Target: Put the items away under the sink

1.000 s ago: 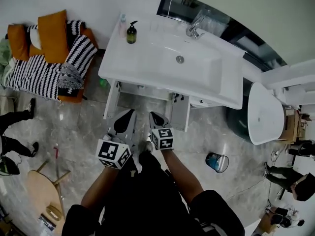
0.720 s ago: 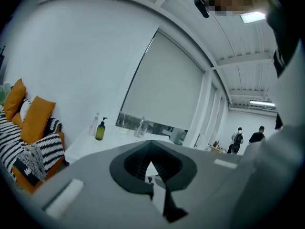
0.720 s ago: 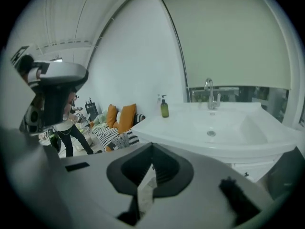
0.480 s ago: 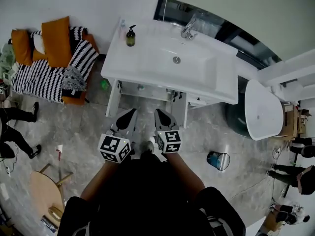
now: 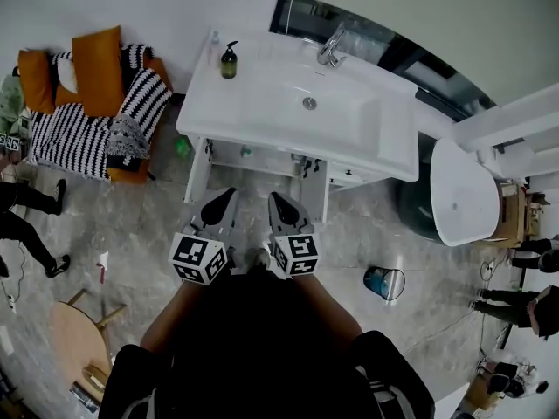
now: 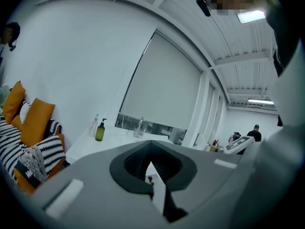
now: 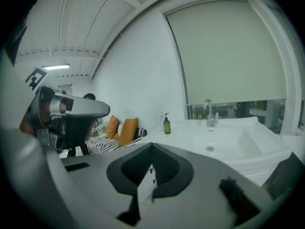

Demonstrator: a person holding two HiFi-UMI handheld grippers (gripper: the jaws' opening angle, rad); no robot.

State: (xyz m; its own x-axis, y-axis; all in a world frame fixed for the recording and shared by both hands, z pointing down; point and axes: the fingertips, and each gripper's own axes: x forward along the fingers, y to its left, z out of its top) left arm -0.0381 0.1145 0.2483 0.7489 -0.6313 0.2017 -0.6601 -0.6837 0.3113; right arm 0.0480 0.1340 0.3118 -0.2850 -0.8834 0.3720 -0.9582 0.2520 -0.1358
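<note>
On the white counter (image 5: 262, 90), at its far left corner, stand a dark green pump bottle (image 5: 229, 61) and, just beside it, a clear bottle (image 5: 214, 45). These look like the items to be put away, and neither has been moved off the counter, so the task seems to be at or near its start. The basin (image 5: 345, 120) next to them is bare, with a tap (image 5: 330, 51) behind it.

Below the counter, the cabinet (image 5: 262, 159) under the sink stands ready, with its left door (image 5: 197, 175) and right door (image 5: 319, 197) swung open toward the viewer. A few small things show inside, one of them greenish, but they are too small to name. Most of the space inside is hidden by the counter above.

In front of the open doors, well apart from the bottles, the person holds both tools side by side. The left claw (image 5: 225, 201) is pressed together with nothing in it. The right claw (image 5: 278, 204) is likewise pressed together and carries nothing. Each bottle has yet to be picked up, lowered and set inside the cabinet, likely one per claw.

Farther out, a small green thing (image 5: 182, 147) lies on the marble floor (image 5: 131, 225) just left of the cabinet. A blue bin (image 5: 384, 284) stands to the right; its contents cannot be made out. A sofa (image 5: 87, 103) with orange cushions and a striped blanket sits at far left.
</note>
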